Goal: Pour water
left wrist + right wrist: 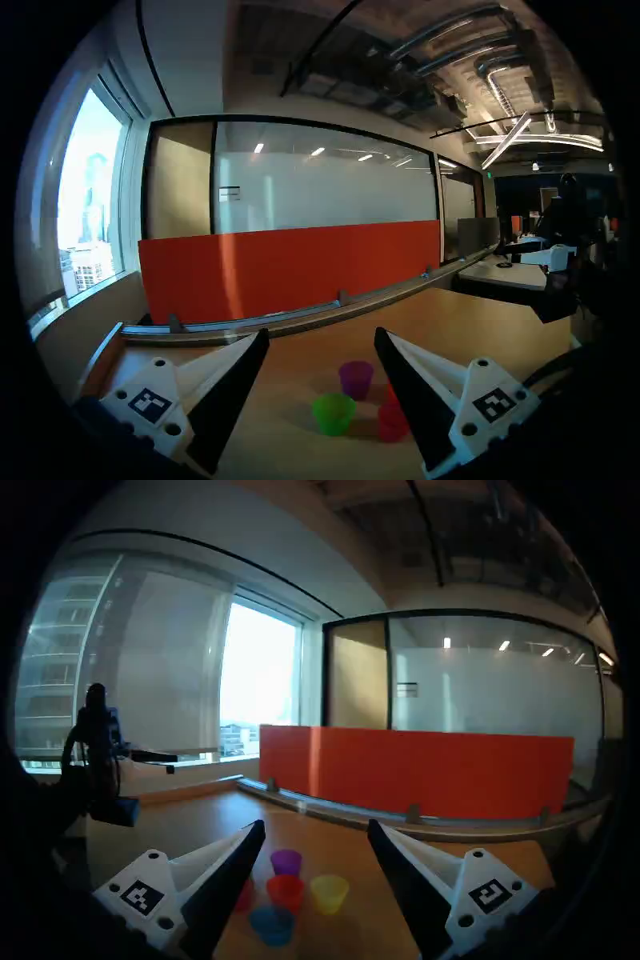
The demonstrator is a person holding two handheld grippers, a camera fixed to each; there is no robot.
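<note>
- My left gripper (320,333): jaws apart, empty; purple cup (356,378), green cup (334,413) and red cup (392,422) stand on the table (480,320) ahead, between them.
- My right gripper (314,826): jaws apart, empty; yellow cup (329,893) and blue cup (272,924) ahead.

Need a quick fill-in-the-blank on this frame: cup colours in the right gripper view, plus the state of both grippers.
1. In the right gripper view, the nearest cup is ___.
2. There, the farthest cup of the cluster is ___.
3. The rightmost cup of that cluster is ___.
4. The left gripper and the right gripper each hold nothing, with the fingers ___.

Missing words: blue; purple; yellow; open.
</note>
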